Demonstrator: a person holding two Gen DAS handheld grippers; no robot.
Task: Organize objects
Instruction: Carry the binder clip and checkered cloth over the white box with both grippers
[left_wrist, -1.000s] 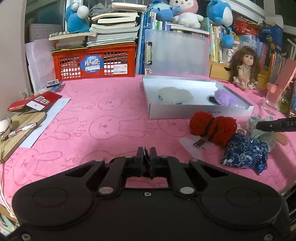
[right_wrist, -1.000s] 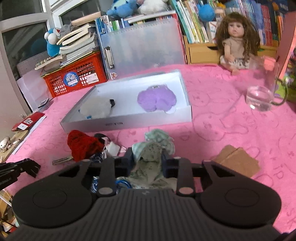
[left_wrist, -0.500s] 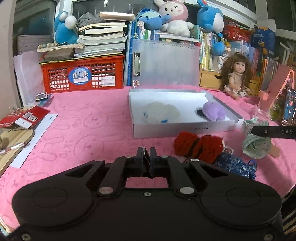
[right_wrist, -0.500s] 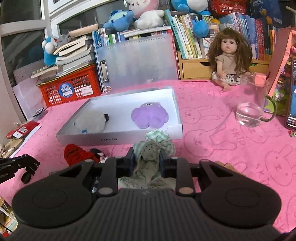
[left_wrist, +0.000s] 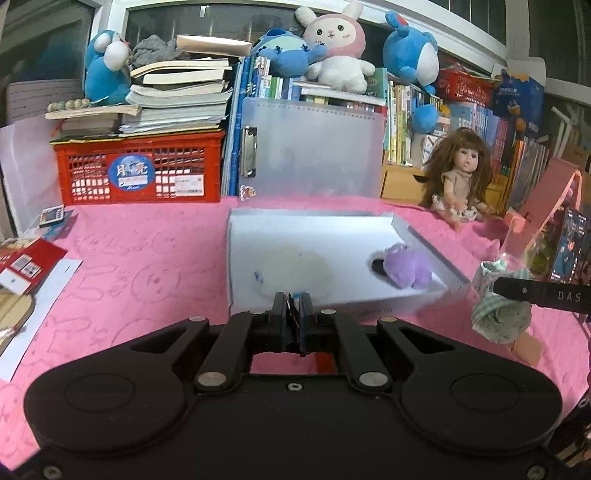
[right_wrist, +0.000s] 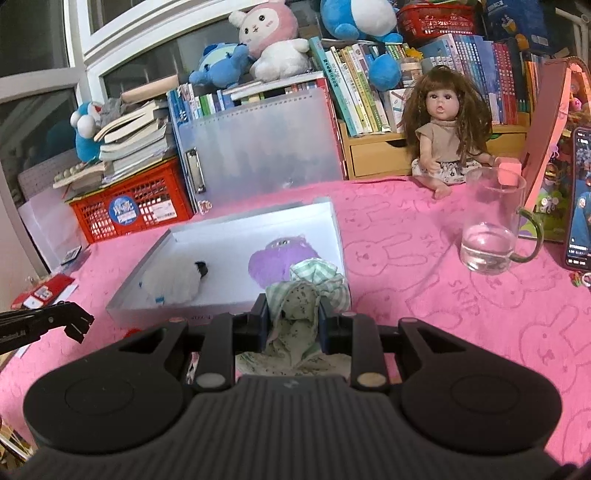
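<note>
A pink cloth printed with rabbit outlines (right_wrist: 424, 266) is covering the bench. Along its far edge a red crate (left_wrist: 138, 171) is sitting under a stack of books (left_wrist: 177, 99), and a translucent binder (left_wrist: 310, 147) is standing upright beside it. Behind, rows of upright books (right_wrist: 476, 74) are filling a shelf, with plush toys (left_wrist: 338, 44) resting on top. White window frames (right_wrist: 122, 48) with dark panes are running behind everything. A wooden drawer unit (right_wrist: 380, 155) is sitting under the books.
</note>
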